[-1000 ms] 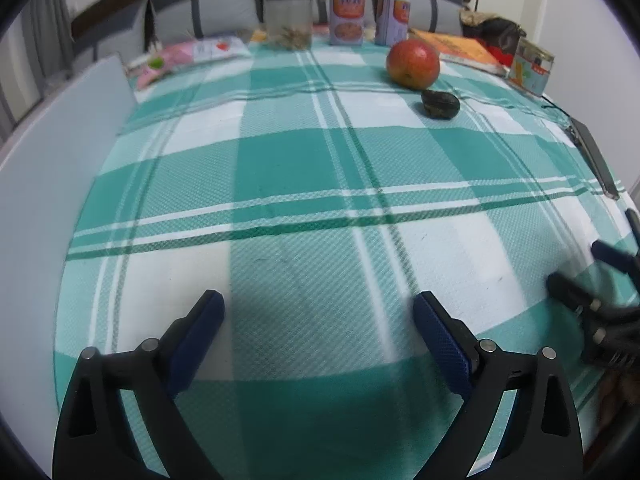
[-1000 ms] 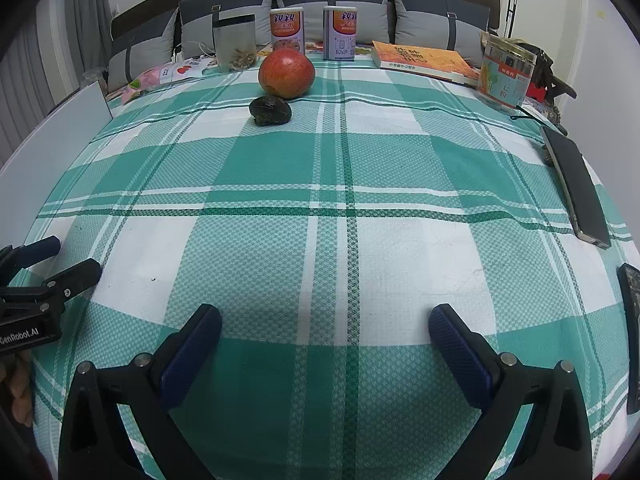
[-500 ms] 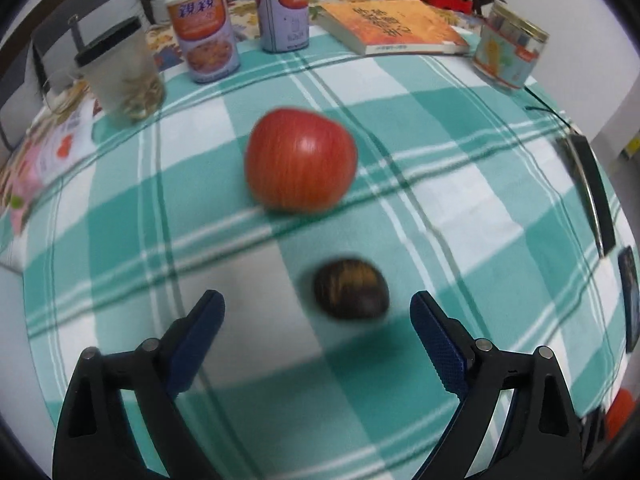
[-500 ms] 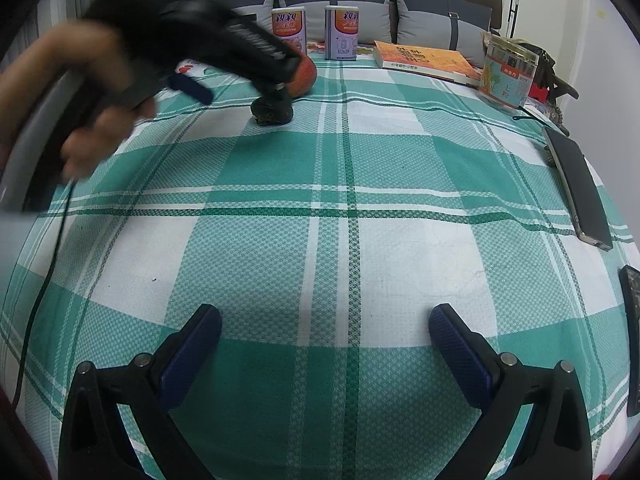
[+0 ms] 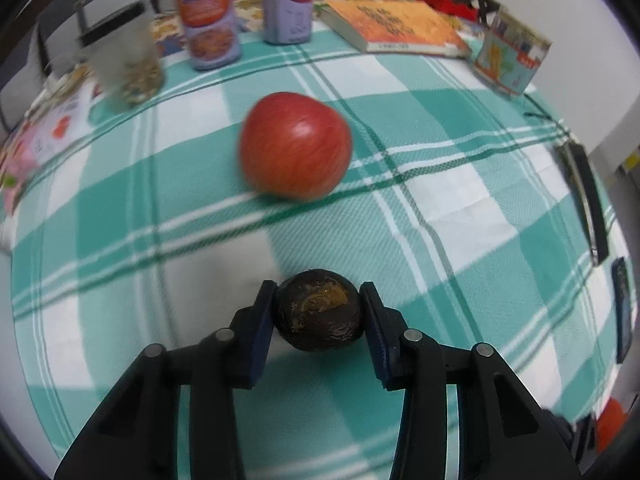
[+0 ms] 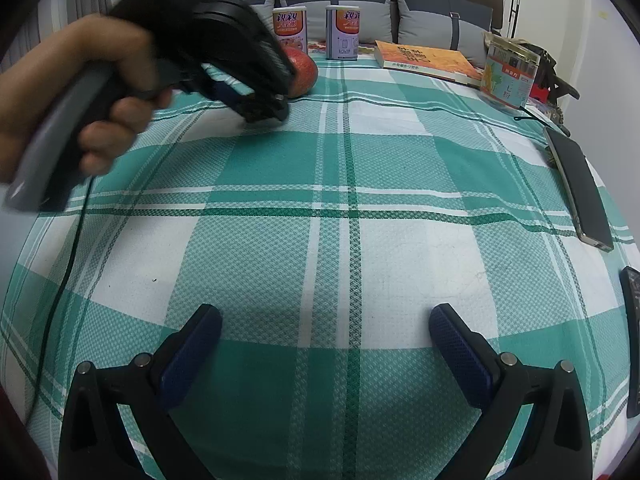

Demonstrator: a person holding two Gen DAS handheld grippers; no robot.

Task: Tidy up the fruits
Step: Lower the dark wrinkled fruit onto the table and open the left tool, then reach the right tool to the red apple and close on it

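The left hand-held gripper (image 5: 319, 312) was closing on a small dark-brown wrinkly fruit (image 5: 319, 311) with an orangey patch, pads touching both sides, on the checked bed (image 5: 440, 208) just in front of a shiny red apple (image 5: 295, 145). The right hand-held gripper (image 6: 326, 334) was spread wide, empty.

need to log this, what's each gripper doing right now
left gripper: closing on the small dark fruit, pads against its sides.
right gripper: open, holding nothing.

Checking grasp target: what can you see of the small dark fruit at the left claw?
The small dark fruit is round, near-black and wrinkled, with a tan-orange patch on top. It sits between the left claw pads, which are closing and touch both its sides, over the green plaid cloth, nearer the camera than the red apple.
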